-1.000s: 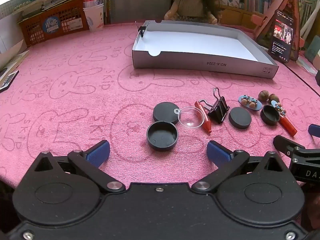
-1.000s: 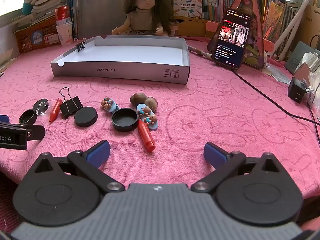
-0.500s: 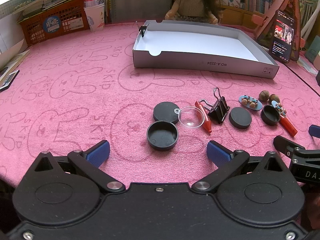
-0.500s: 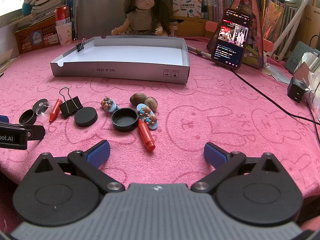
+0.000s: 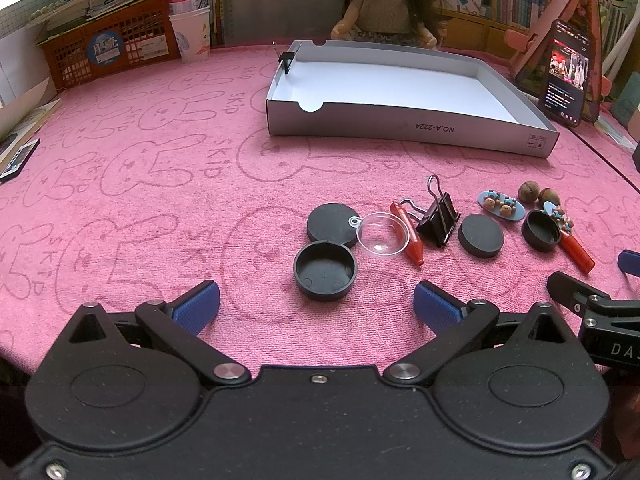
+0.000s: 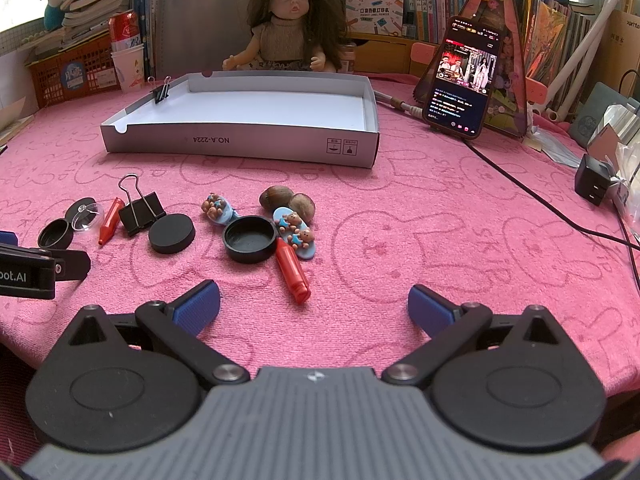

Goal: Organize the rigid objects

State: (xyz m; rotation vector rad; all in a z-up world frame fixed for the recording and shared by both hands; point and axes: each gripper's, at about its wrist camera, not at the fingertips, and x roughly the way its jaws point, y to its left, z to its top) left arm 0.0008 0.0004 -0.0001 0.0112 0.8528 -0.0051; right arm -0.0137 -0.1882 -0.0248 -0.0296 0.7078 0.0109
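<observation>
I hold the left gripper point(image 5: 316, 306) with its blue pads spread wide and empty; an upturned black round plastic cap point(image 5: 325, 270) lies just ahead of it on the pink bunny-print cloth point(image 5: 140, 168). My right gripper point(image 6: 314, 306) gapes too, a red plastic marker tip point(image 6: 293, 275) just ahead. The shallow grey cardboard tray point(image 6: 240, 147) sits well beyond both.

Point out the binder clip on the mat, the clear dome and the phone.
binder clip point(image 5: 439, 220), left wrist view, black body.
clear dome point(image 5: 382, 236), left wrist view, middle of the transparent shell.
phone point(image 6: 464, 80), right wrist view, lit screen.
</observation>
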